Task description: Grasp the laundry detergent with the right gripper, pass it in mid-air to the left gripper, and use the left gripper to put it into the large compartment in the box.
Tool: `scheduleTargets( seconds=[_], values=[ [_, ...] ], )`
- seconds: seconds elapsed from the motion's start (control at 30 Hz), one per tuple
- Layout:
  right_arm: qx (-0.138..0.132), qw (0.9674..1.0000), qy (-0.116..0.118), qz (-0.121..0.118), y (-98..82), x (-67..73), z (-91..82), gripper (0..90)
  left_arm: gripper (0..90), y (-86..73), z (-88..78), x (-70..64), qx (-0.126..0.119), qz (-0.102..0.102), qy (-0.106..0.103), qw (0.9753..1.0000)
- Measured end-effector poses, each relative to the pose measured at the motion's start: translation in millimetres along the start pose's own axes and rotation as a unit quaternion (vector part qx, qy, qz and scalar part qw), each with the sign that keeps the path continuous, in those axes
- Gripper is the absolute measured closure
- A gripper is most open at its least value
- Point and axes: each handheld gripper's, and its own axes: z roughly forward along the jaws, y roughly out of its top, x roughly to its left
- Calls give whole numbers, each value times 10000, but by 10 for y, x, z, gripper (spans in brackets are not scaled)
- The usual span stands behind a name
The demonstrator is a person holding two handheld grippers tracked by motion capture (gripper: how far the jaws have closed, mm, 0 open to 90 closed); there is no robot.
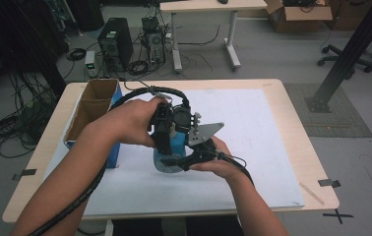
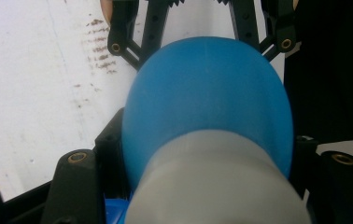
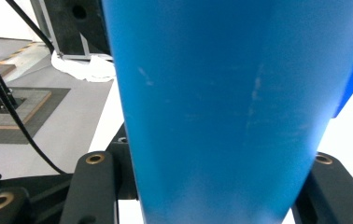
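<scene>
You are gripping the blue bottle point(image 1: 171, 152) with both grippers, cap end and body, at the middle of the table point(image 1: 272, 93).

Your right gripper point(image 1: 181, 161) is clamping the bottle's blue body low down, just over the white mat point(image 1: 253, 147), and your left gripper point(image 1: 163, 142) is coming down from above; in the left gripper view its jaws are sitting on either side of the grey cap point(image 2: 221, 182), clenched on it as far as you can tell. This looks like the cap-turning step: one hand is steadying, the other is set to twist. Next you are likely needing a firm hold below while rolling the left wrist about the bottle's axis, without tipping it toward the cardboard box point(image 1: 93, 105) beside your left forearm.
</scene>
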Motion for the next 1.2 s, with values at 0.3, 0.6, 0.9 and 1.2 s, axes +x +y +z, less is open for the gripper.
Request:
scheduleTargets(
  seconds=[0.3, 0.6, 0.9, 1.2],
  values=[
    [-53, 10000, 36, -17, -2, 25, 13, 448, 380, 35, -10, -29, 207, -33, -4, 9998],
    [-135, 9999, 19, 18, -13, 39, 30, 433, 381, 59, -15, -30, 275, -44, -47, 9996],
    [-286, 9992, -44, 284, -44, 20, 3, 289, 381, 89, -2, -40, 383, 47, 1, 9993],
    [-241, 9989, -68, 409, -93, 19, 11, 197, 381, 108, -3, -37, 393, 54, 65, 9992]
  ],
)
